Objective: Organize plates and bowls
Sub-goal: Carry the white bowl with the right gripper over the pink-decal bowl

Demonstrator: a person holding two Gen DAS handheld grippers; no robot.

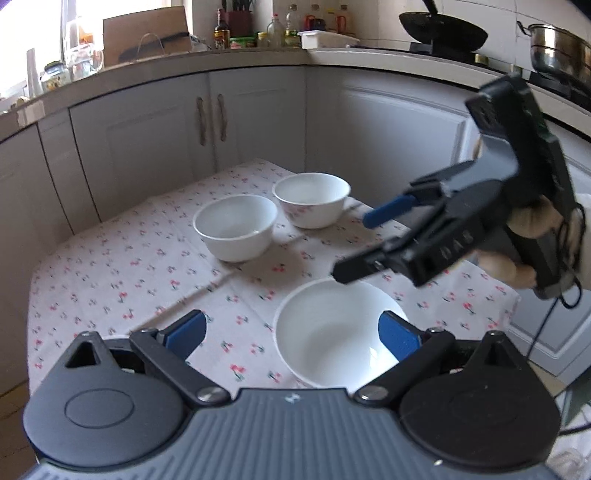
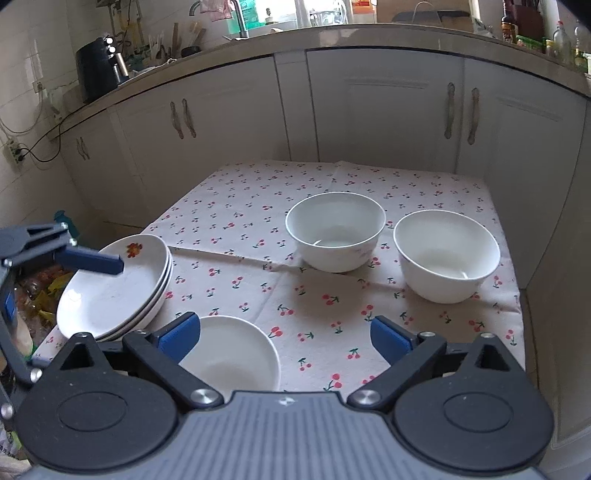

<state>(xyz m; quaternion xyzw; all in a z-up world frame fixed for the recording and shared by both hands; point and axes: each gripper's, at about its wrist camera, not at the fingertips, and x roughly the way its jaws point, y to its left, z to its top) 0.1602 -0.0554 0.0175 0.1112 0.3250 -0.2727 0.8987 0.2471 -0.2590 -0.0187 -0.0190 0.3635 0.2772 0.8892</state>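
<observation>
Three white bowls stand on the cherry-print tablecloth [image 2: 332, 306]. The near bowl [image 1: 332, 332] [image 2: 232, 354] is by the front edge. Two more bowls stand further back, one to the left [image 1: 236, 227] [image 2: 335, 236] and one to the right [image 1: 311, 199] [image 2: 446, 254]. A stack of white plates [image 2: 114, 284] with a flower print sits at the table's left edge. My left gripper [image 1: 291, 332] is open, its right finger over the near bowl. My right gripper [image 2: 284, 336] [image 1: 351, 247] is open and empty above the table, just above the near bowl's far rim.
White kitchen cabinets [image 2: 388, 110] and a countertop [image 1: 184, 59] with bottles, a bag, a wok [image 1: 443, 27] and a steel pot [image 1: 557, 48] surround the table. A black appliance [image 2: 98, 70] stands on the left counter. Bags lie on the floor left of the table.
</observation>
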